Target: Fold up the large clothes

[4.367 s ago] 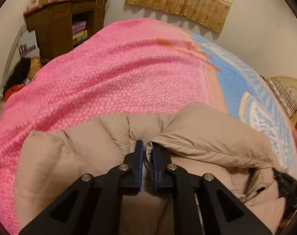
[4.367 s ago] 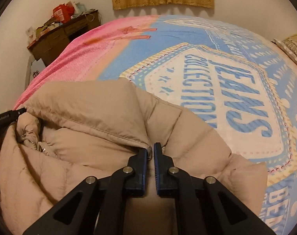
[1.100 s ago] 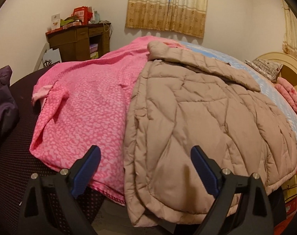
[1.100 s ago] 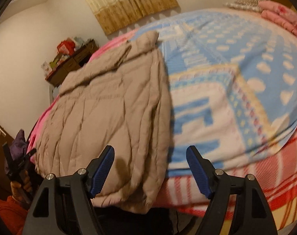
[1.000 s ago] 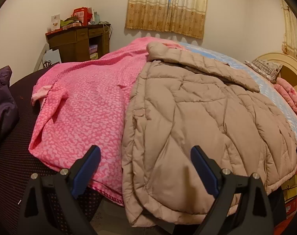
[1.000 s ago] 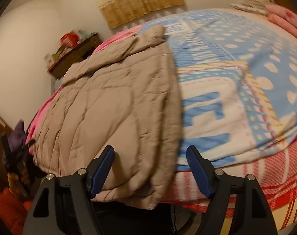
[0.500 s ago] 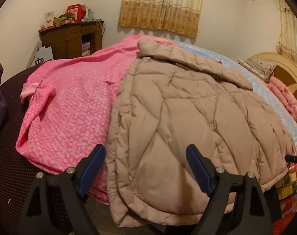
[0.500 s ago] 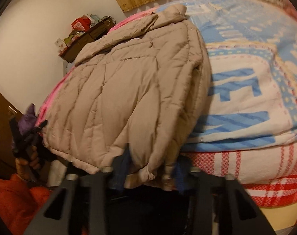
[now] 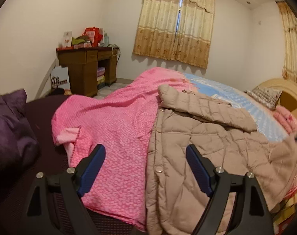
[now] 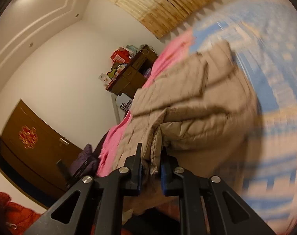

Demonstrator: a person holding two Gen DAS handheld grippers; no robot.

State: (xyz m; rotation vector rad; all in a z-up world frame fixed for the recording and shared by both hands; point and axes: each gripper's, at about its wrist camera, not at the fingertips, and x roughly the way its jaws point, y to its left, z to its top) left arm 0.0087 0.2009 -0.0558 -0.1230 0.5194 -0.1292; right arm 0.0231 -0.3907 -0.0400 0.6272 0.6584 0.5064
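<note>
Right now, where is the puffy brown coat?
In the left wrist view the coat lies right of centre on the bed, beside the pink blanket; the right gripper pinches its edge.

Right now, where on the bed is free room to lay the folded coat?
Free: the pink blanket left of the coat, and the blue blanket behind it. Crowded: the desk top and the pillow corner.

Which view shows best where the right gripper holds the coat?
The right wrist view: the right gripper is shut on a folded edge of the coat, though blurred. The left wrist view shows the coat spread on the bed, but not that grip.
</note>
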